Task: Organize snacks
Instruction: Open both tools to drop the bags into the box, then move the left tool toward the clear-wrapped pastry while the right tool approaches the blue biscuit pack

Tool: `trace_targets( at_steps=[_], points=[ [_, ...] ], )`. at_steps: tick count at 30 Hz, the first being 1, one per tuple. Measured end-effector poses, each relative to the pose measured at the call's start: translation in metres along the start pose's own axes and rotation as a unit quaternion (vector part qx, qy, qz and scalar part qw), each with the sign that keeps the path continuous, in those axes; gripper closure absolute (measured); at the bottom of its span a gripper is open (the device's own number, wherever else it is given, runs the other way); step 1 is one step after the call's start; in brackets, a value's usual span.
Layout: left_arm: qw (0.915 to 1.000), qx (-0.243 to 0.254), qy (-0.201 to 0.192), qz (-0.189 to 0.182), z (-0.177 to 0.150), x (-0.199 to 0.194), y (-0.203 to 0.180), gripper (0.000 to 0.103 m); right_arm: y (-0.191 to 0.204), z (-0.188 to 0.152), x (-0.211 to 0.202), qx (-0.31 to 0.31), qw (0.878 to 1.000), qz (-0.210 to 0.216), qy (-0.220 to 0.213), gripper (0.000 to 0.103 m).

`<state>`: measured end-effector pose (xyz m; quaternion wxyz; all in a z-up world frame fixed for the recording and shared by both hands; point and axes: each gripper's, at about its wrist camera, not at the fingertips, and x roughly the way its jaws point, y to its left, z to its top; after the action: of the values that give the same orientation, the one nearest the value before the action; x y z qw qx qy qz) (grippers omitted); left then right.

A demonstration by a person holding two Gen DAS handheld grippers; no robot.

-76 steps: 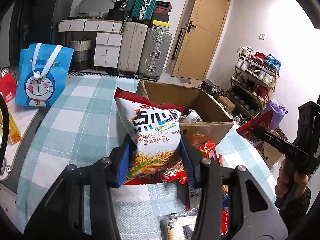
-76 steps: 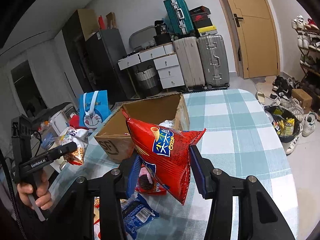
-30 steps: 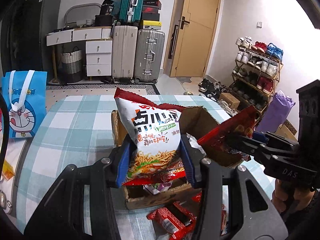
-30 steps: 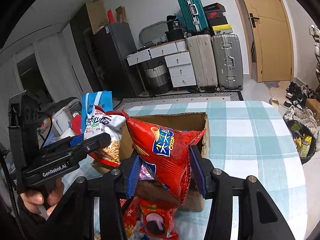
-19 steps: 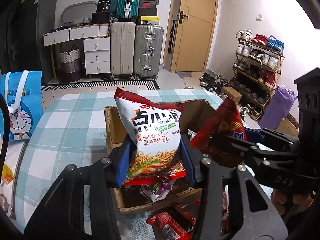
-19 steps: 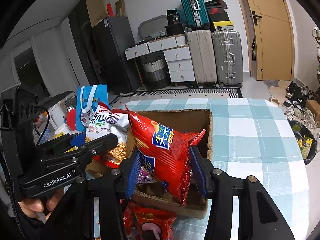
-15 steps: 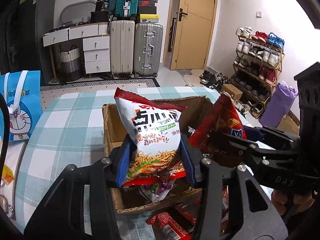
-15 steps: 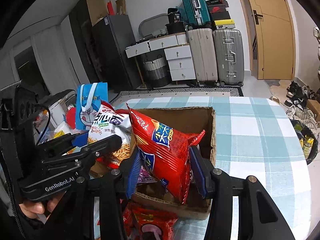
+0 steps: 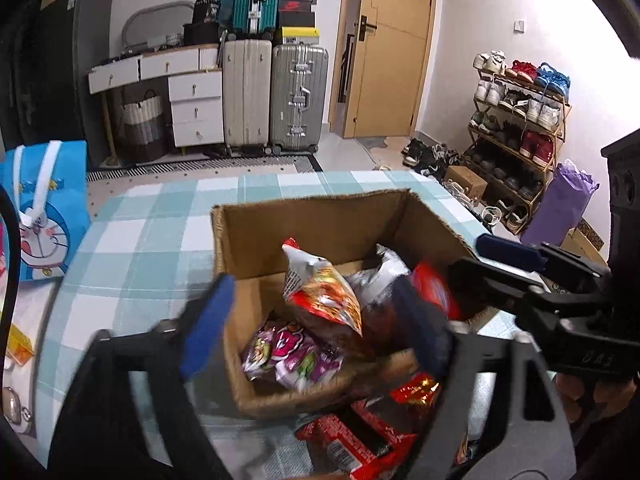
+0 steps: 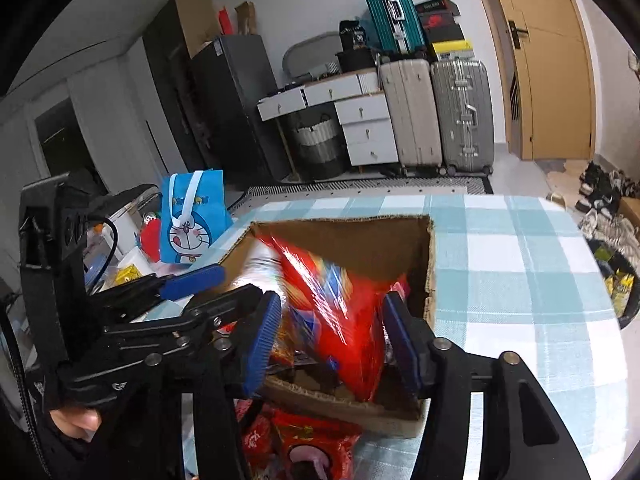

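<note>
An open cardboard box (image 9: 320, 216) stands on the checked tablecloth with several snack packs inside. My left gripper (image 9: 314, 292) hangs over its near rim, jaws opening wide. The white and red noodle bag (image 9: 320, 296) lies loose in the box below them, next to a purple pack (image 9: 292, 356). In the right wrist view my right gripper (image 10: 332, 304) is over the same box (image 10: 430, 280), jaws opening. The red chip bag (image 10: 340, 312) is a blur between its pads, tipping into the box. Each gripper shows in the other's view: the right gripper (image 9: 476, 260), the left gripper (image 10: 224, 284).
Red snack packs (image 9: 352, 436) lie on the table in front of the box. A blue cartoon bag (image 9: 44, 208) stands off the table's left side. Checked cloth (image 10: 520, 272) stretches right of the box to the table edge, with a bin (image 10: 616, 280) below it.
Both grippers have gone from shut to open. The noodle bag has dropped out of the left jaws into the box. The red chip bag is slipping down from the right jaws.
</note>
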<state>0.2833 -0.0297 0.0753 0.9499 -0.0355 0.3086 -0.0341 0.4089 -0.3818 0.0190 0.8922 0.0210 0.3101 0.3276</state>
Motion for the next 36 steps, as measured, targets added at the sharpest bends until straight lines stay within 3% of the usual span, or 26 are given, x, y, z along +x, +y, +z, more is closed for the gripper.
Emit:
trace_targets(
  at_steps=[2,4,6,11,25,36],
  points=[
    [1.0,0.0,-0.007,0.002,-0.001,-0.009,0.001,0.016,-0.003,0.0,-0.008,0.003,1.0,-0.005,-0.009,0.025],
    [1.0,-0.003,-0.006,0.0,-0.005,-0.017,0.002,0.003,-0.005,-0.003,-0.016,0.007,1.0,-0.012,-0.009,0.004],
    [0.9999,-0.004,-0.009,0.004,-0.011,-0.028,0.004,0.001,-0.005,-0.007,-0.024,0.006,1.0,-0.015,-0.004,0.001],
    [0.9999,-0.01,-0.007,0.012,-0.034,-0.055,0.014,0.001,-0.002,-0.024,-0.044,-0.01,0.999,-0.038,0.001,0.001],
    [0.9985,-0.033,0.013,0.042,-0.099,-0.104,0.048,0.001,-0.003,-0.086,-0.08,0.023,0.998,-0.048,0.04,0.0],
    [0.9979,-0.037,0.024,0.047,-0.125,-0.129,0.049,0.001,0.008,-0.112,-0.089,0.022,0.997,-0.046,0.063,0.0]
  ],
)
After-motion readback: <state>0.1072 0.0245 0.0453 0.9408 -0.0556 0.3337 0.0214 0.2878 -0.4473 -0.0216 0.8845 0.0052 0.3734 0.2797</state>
